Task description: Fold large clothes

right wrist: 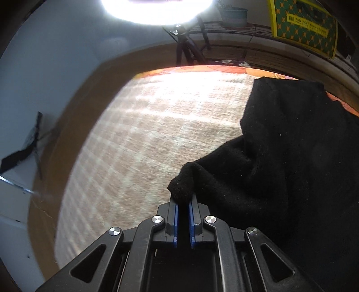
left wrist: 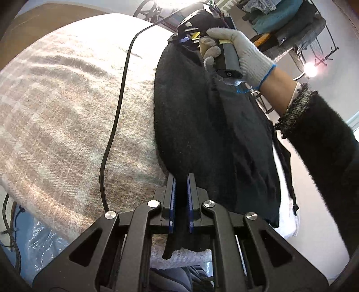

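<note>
A large black garment (left wrist: 208, 125) hangs lifted above a plaid-covered bed (left wrist: 67, 107). My left gripper (left wrist: 181, 177) is shut on its near lower edge, the black cloth pinched between the blue pads. At the top of the left wrist view a gloved hand (left wrist: 242, 54) holds my right gripper (left wrist: 190, 37), which grips the garment's far corner. In the right wrist view my right gripper (right wrist: 182, 198) is shut on a bunched black corner of the garment (right wrist: 280, 161), and the rest of the cloth drapes away to the right.
A black cable (left wrist: 116, 112) loops across the bed. Piled clothes on a rack (left wrist: 280, 20) stand at the back right. White cloth (left wrist: 289, 215) shows under the garment. Beyond the bed are a wooden floor (right wrist: 74, 116), a plant pot (right wrist: 233, 14) and a yellow box (right wrist: 305, 27).
</note>
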`<state>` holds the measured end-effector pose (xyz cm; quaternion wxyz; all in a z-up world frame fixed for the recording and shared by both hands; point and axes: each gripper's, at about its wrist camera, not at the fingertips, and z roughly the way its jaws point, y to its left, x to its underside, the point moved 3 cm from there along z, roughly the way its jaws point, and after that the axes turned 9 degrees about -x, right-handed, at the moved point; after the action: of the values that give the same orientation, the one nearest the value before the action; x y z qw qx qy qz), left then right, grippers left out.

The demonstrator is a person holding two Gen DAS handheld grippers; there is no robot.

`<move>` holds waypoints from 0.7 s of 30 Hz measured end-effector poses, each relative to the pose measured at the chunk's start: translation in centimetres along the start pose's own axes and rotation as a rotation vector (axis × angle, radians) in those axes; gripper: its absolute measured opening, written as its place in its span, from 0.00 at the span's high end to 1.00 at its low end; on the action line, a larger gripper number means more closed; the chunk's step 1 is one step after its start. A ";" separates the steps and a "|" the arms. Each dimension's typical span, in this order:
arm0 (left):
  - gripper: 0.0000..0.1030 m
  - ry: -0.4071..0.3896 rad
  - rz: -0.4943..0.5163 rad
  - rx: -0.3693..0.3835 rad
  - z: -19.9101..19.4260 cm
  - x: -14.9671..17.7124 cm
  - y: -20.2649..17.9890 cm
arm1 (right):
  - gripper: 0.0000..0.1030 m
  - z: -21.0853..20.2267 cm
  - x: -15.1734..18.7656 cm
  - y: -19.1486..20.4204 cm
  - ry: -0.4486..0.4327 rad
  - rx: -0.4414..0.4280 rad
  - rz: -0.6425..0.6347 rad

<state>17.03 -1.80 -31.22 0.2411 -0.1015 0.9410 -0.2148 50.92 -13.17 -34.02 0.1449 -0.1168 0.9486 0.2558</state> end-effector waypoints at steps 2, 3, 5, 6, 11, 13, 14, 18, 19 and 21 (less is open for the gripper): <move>0.94 -0.015 -0.008 0.011 -0.9 -0.1 0.3 | 0.95 -0.5 -0.1 0.1 -0.007 -0.017 0.000; 0.94 -0.020 -0.011 0.012 -1.2 -0.1 0.4 | 0.95 -0.6 -0.3 0.3 -0.010 -0.039 0.007; 0.94 -0.036 0.000 -0.005 -1.6 -0.2 0.7 | 0.95 -1.1 -0.5 0.9 -0.025 -0.076 -0.001; 0.94 -0.039 0.022 -0.023 -1.4 -0.2 0.7 | 0.95 -1.3 -0.6 1.2 -0.039 -0.085 -0.011; 0.89 -0.013 0.028 -0.064 -0.6 0.9 0.2 | 0.96 -0.3 -0.2 1.2 -0.026 -0.058 -0.005; 0.71 -0.018 0.013 -0.077 -0.3 1.0 0.4 | 0.96 -0.3 -0.1 1.2 -0.024 -0.056 -0.012; 0.69 -0.016 0.003 -0.088 -0.1 1.1 0.7 | 0.96 -0.4 -0.2 1.2 -0.025 -0.057 -0.012; 0.67 0.009 0.011 -0.096 1.4 1.5 1.0 | 0.96 -1.0 -0.6 1.1 -0.032 -0.062 -0.012; 0.67 -0.005 0.039 -0.112 1.6 1.5 0.6 | 0.96 -1.0 -0.6 1.2 -0.033 -0.062 -0.013; 0.93 -0.022 0.133 -0.142 2.5 1.7 -0.8 | 0.96 -1.1 -0.6 1.2 -0.035 -0.064 -0.015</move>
<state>16.92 -3.86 -33.54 0.2571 -0.0580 0.9559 -0.1299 50.87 -12.66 -32.42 0.1595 -0.1239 0.9364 0.2871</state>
